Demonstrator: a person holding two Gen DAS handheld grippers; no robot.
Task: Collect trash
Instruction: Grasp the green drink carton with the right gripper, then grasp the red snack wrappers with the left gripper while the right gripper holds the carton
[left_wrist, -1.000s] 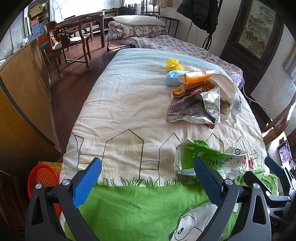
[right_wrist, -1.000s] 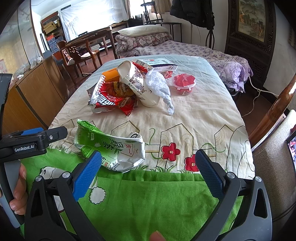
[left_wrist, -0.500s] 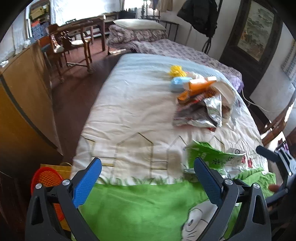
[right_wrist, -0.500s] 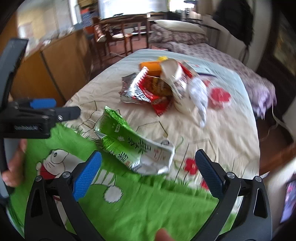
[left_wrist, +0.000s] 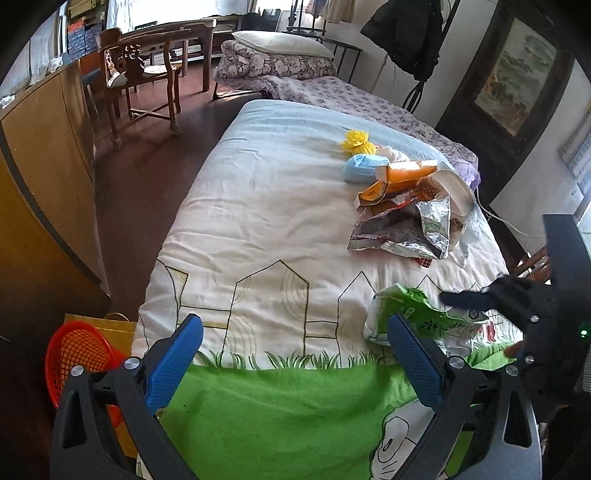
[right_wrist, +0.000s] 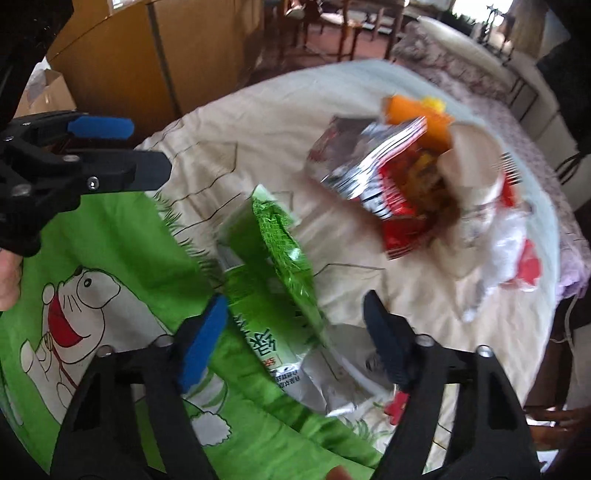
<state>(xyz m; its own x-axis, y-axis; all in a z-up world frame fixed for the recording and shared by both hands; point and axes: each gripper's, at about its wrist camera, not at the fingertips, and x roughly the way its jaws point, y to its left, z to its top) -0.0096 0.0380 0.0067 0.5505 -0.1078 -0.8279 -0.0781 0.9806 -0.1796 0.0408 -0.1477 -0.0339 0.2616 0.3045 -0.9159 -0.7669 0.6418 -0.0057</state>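
A crumpled green snack bag (right_wrist: 275, 291) lies on the bed quilt near the front edge; it also shows in the left wrist view (left_wrist: 417, 321). My right gripper (right_wrist: 295, 343) is open, its fingers on either side of the bag's near end, close above it. My left gripper (left_wrist: 295, 358) is open and empty over the green quilt strip, left of the bag. Further back lies a pile of trash: a foil red snack bag (left_wrist: 402, 229), an orange box (left_wrist: 402, 175), a white paper cup (left_wrist: 456, 192), a blue mask (left_wrist: 364, 168) and a yellow wrapper (left_wrist: 356, 142).
A red plastic basket (left_wrist: 79, 354) and a yellow paper bag (left_wrist: 110, 325) stand on the floor at the bed's left front corner. A wooden cabinet (left_wrist: 40, 177) runs along the left. A chair (left_wrist: 144, 74) and a second bed (left_wrist: 332, 88) are behind.
My right gripper has swung left and dropped toward the green bag, which now sits between its fingers. My left gripper has shifted a little; it stays open.
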